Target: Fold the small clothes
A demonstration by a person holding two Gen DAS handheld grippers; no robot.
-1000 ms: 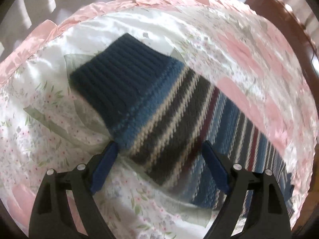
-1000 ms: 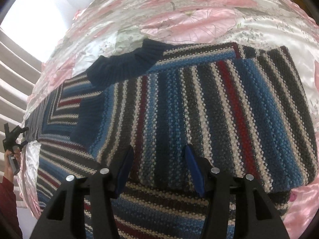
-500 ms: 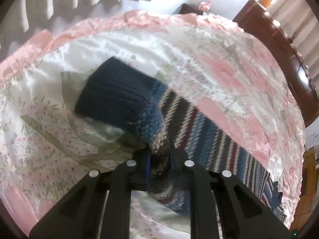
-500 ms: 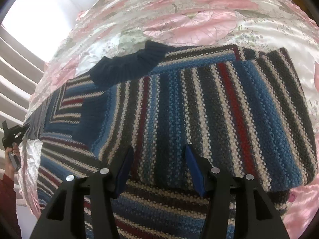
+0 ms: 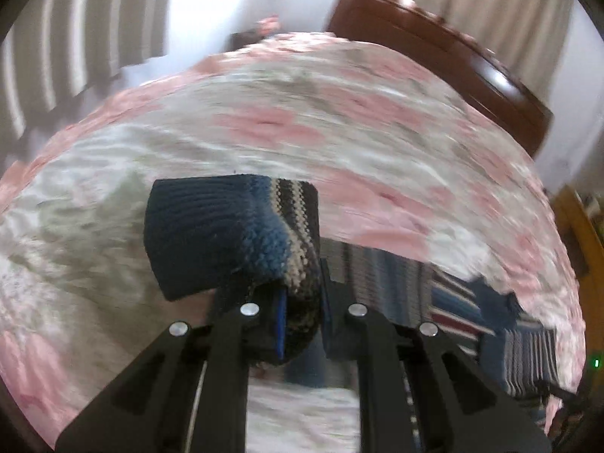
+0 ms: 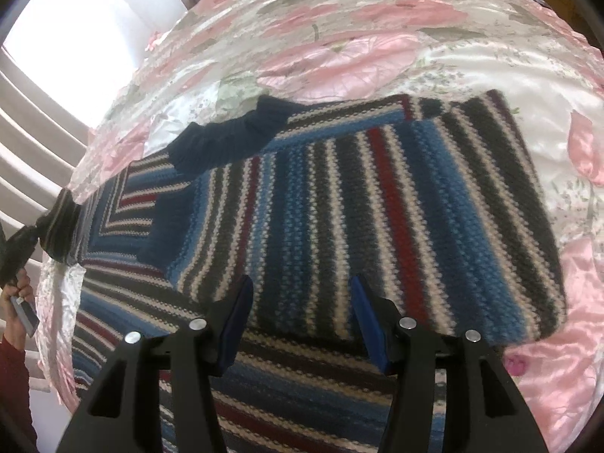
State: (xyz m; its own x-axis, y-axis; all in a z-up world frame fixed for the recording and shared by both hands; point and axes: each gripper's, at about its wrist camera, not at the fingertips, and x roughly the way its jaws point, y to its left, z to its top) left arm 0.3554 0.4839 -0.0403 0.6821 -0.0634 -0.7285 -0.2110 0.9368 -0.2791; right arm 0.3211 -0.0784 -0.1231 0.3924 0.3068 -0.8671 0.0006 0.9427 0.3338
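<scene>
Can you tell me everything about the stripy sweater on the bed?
The sweater is thick knit wool with stripes of blue, charcoal, cream and dark red, and plain navy ribbed edges. It lies spread on a shiny pink flowered bedspread, with one sleeve already folded across its body. The left gripper pinches the other sleeve near its navy cuff and lifts it off the bed. The right gripper hovers open above the body.

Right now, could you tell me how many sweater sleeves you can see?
2. One sleeve lies folded across the sweater body; the other sleeve is pinched and lifted in the left gripper above the floral bedspread.
</scene>
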